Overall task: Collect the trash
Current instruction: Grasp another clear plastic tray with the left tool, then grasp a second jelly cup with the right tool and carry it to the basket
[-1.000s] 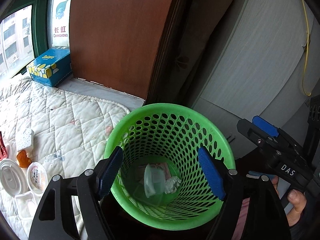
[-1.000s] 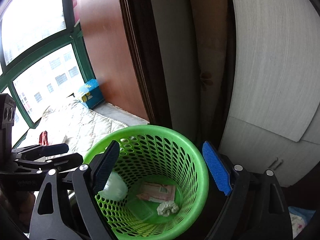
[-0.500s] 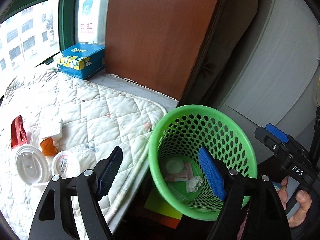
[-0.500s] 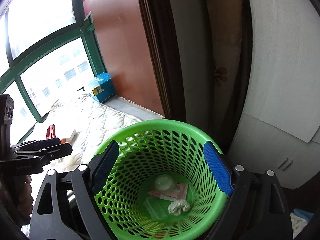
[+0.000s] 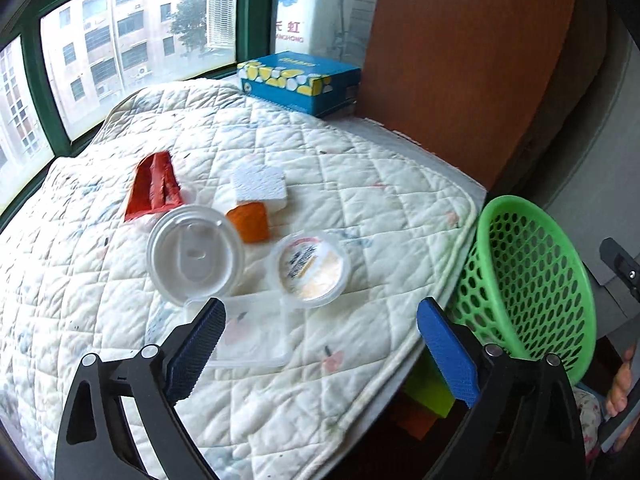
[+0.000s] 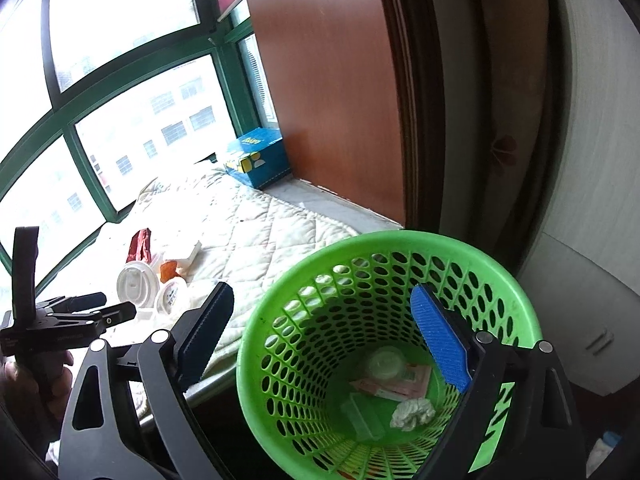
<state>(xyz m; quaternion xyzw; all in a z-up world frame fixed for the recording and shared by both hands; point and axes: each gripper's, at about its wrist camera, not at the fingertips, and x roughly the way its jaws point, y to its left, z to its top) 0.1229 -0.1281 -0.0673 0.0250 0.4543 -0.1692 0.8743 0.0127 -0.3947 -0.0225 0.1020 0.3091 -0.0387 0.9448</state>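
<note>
Trash lies on the white quilted pad point(image 5: 360, 184): a red wrapper point(image 5: 154, 188), a white foam block point(image 5: 260, 184), an orange scrap point(image 5: 248, 222), a clear round lid point(image 5: 196, 254), a small labelled tub point(image 5: 310, 268) and a flat clear box point(image 5: 252, 332). My left gripper point(image 5: 320, 308) hovers over the box and tub, its jaws opening with nothing gripped. My right gripper point(image 6: 322, 292) hangs above the green basket point(image 6: 516, 300), jaws opening and empty. The basket holds a crumpled tissue point(image 6: 412, 408), a pink packet point(image 6: 396, 384) and a clear cup point(image 6: 386, 360).
A blue tissue box point(image 5: 300, 80) stands at the pad's far edge by the window. A brown panel point(image 5: 460, 60) rises behind it. The basket point(image 5: 532, 280) stands off the pad's right edge, below the ledge. A hand point(image 5: 620, 380) shows at the far right.
The left view has swung from the basket over to the trash on the pad, and its jaws stand wider. A clear cup near the right gripper's left finger now lies at the basket's bottom.
</note>
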